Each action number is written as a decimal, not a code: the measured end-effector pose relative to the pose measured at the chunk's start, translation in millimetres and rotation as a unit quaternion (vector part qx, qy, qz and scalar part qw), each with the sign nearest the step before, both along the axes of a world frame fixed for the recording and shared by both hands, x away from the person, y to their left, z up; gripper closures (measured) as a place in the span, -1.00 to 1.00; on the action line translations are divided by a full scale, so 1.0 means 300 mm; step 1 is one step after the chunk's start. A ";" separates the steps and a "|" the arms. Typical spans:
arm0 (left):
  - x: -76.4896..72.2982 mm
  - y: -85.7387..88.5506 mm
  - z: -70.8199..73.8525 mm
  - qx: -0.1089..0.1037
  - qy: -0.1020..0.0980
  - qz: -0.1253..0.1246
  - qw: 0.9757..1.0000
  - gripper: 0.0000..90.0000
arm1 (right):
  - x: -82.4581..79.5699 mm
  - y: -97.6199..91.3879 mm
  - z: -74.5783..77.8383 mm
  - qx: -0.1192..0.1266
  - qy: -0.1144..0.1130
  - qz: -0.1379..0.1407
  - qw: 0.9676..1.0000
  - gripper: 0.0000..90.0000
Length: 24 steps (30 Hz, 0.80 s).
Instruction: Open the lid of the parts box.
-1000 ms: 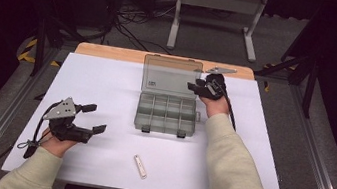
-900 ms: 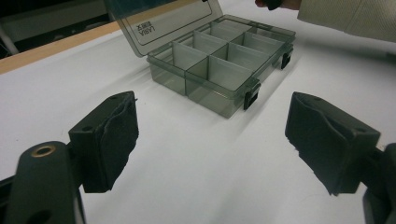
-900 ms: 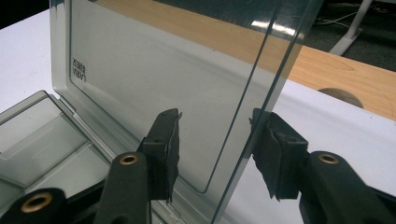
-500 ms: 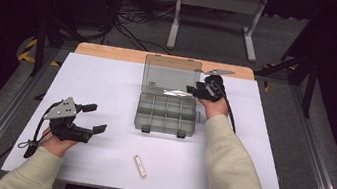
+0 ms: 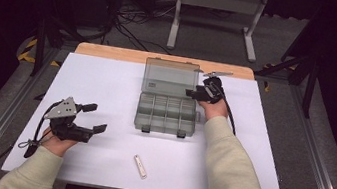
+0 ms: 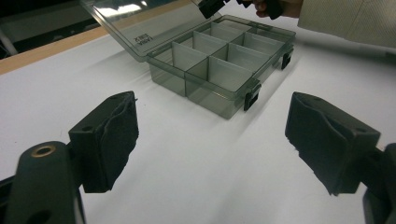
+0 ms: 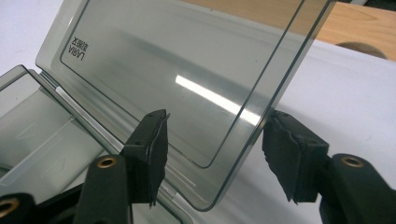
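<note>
Tabletop (image 5: 107,85): white, dark room behind.
Left tool (image 5: 94,118): idling near edge, jaws spread, empty.
Box (image 5: 165,117): sitting mid-tabletop, lid (image 7: 177,79) up.
Right tool (image 7: 212,154): jaws just been opening, straddling lid's corner, no pinch.
Handling: light, stiff, slick plastic; probably gripping lid edge is best.

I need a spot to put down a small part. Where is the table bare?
Bare: the white sheet between the left tool and the compartment box, and the near-right corner past the sleeve. Crowded: the right tool at the open lid; the small white stick lies near the front edge.
</note>
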State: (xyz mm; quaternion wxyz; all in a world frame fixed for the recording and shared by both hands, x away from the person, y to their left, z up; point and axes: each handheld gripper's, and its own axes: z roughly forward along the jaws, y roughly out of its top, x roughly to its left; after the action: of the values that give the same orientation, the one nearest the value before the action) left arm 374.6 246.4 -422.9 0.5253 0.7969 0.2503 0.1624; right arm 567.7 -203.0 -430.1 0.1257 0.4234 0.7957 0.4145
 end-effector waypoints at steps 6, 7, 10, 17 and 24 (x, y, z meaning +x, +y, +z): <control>0.002 -0.002 0.000 0.001 -0.003 -0.002 1.000 -0.60 | -0.001 -0.003 -0.004 0.002 0.008 -0.002 1.000 -0.11; 0.002 -0.002 0.000 0.001 -0.002 -0.002 1.000 -0.60 | -0.001 -0.002 -0.005 0.002 0.009 -0.002 1.000 -0.12; 0.002 -0.002 0.000 0.001 -0.003 0.000 1.000 -0.60 | -0.001 -0.002 -0.005 0.004 0.010 -0.002 1.000 -0.14; 0.004 -0.003 0.000 0.000 -0.004 -0.002 1.000 -0.60 | -0.011 -0.009 0.015 0.008 0.000 -0.008 1.000 -0.23; 0.008 -0.002 0.003 -0.003 -0.008 -0.003 1.000 -0.60 | -0.071 0.007 0.083 0.009 -0.028 0.011 1.000 -0.31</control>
State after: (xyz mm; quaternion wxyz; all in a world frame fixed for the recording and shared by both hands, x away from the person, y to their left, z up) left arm 376.9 245.7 -421.9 0.5300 0.7949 0.2440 0.1664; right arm 546.2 -200.9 -405.2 0.1399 0.4039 0.7927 0.4346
